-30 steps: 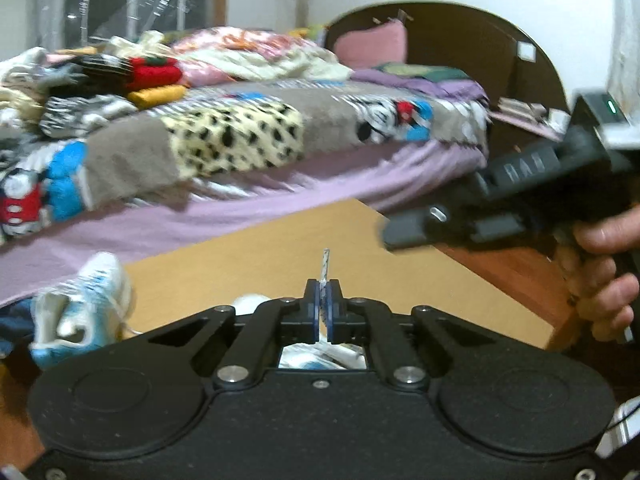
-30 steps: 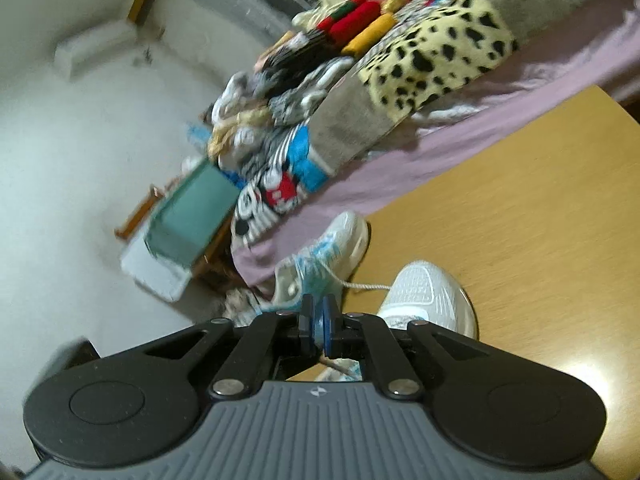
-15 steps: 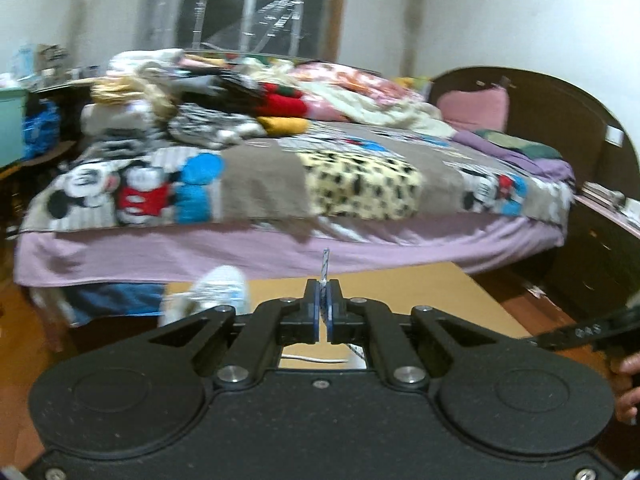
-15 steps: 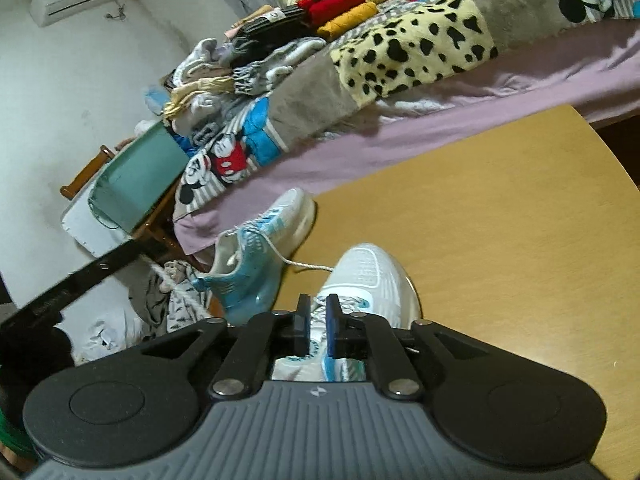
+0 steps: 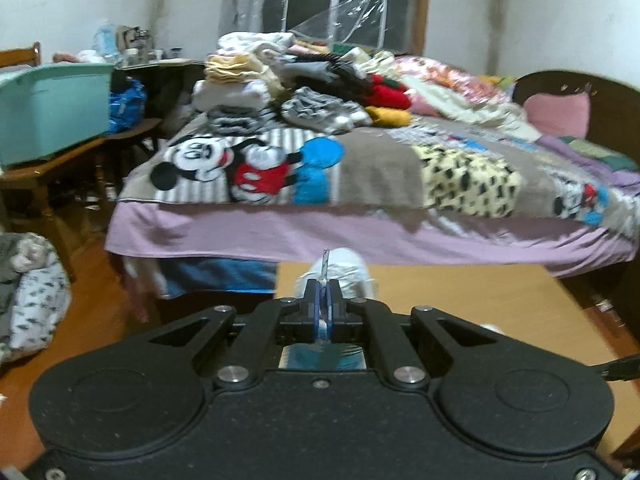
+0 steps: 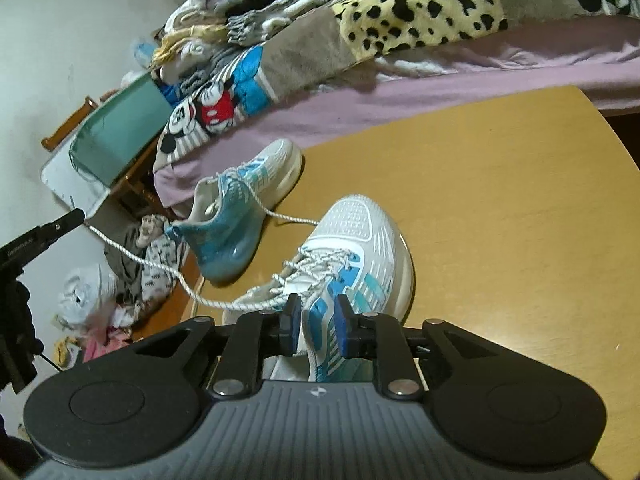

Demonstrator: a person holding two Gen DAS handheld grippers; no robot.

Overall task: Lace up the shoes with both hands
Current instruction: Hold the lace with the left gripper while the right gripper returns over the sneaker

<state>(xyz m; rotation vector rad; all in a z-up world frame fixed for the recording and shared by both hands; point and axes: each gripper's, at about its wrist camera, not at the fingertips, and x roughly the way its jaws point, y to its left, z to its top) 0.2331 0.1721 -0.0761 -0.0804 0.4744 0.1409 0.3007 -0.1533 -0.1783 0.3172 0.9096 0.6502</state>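
Note:
Two white and blue sneakers rest on a tan table. The near shoe lies just beyond my right gripper, whose jaws are opening with only the shoe's side showing between them, nothing pinched. A white lace stretches from that shoe's eyelets leftward to my left gripper. The far shoe sits at the table's left edge. In the left wrist view my left gripper is shut on the lace's end, which sticks up between the pads. A white shoe toe shows behind it.
A bed piled with folded clothes runs along the table's far side. A teal bin rests on a wooden stand to the left. Clothes lie heaped on the floor left of the table. The right gripper's edge shows at the right.
The left gripper swung left, drawing the lace out away from the shoe. The right gripper's jaws went from shut to parted, and it dropped closer to the near shoe.

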